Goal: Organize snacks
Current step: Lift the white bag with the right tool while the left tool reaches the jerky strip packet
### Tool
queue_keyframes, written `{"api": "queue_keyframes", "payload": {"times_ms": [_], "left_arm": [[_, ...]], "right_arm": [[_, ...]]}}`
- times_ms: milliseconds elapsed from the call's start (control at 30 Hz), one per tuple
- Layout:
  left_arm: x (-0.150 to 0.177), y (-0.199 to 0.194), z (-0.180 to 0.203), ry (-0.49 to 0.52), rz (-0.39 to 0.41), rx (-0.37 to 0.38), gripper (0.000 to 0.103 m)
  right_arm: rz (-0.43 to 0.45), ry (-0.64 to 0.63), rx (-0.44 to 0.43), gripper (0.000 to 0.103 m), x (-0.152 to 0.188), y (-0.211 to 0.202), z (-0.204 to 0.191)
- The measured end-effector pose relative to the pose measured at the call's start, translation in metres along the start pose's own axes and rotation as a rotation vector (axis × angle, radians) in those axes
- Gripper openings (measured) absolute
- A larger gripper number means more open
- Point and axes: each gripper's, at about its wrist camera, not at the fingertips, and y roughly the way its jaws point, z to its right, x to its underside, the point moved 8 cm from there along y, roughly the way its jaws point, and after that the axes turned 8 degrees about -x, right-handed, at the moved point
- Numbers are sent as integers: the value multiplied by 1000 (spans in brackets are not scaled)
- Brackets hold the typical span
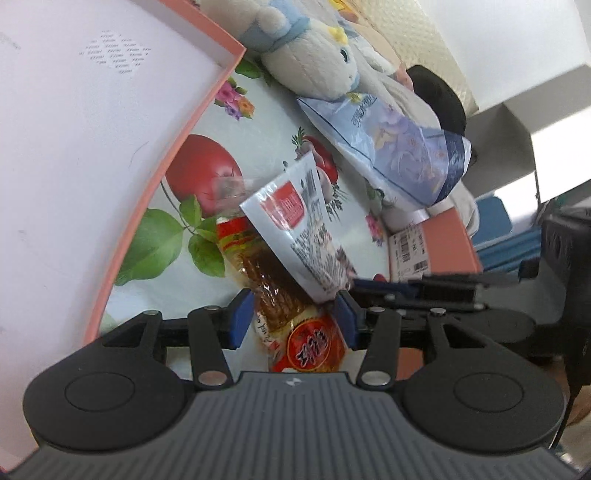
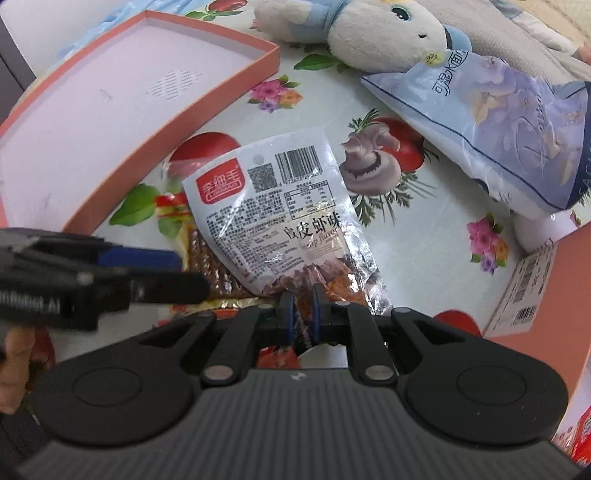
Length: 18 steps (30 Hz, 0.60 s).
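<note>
A silver shrimp-flavour snack packet (image 2: 280,218) lies on the fruit-print tablecloth; my right gripper (image 2: 300,314) is shut on its near edge. It also shows in the left wrist view (image 1: 295,225), lifted at an angle. Under it lies a red-and-yellow packet of brown snack sticks (image 1: 273,288), partly hidden in the right wrist view (image 2: 207,254). My left gripper (image 1: 291,321) is open, its blue pads on either side of that red packet. The left gripper also shows in the right wrist view (image 2: 147,273). A pink box lid (image 2: 122,107) with a white inside lies to the left.
A large blue-white bag (image 2: 517,122) and a white plush toy (image 2: 369,33) lie at the far side. A second pink box (image 2: 554,295) with a barcode label stands at the right. The flowered tablecloth (image 2: 424,236) shows between them.
</note>
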Motion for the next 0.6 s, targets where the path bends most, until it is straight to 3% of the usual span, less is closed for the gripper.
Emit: {"api": "queue_keyframes", "payload": {"times_ms": [133, 400, 533, 600], "left_arm": [[-2, 1, 1, -10, 4, 8, 55], [5, -2, 15, 175, 22, -76, 56], [2, -5, 20, 264, 55, -150, 72], [0, -4, 22, 308, 60, -187, 72]], "right_arm": [[0, 63, -8, 13, 3, -4, 2], [75, 98, 68, 13, -1, -26, 10], [89, 120, 75, 13, -4, -34, 19], [89, 136, 70, 13, -3, -35, 22]]}}
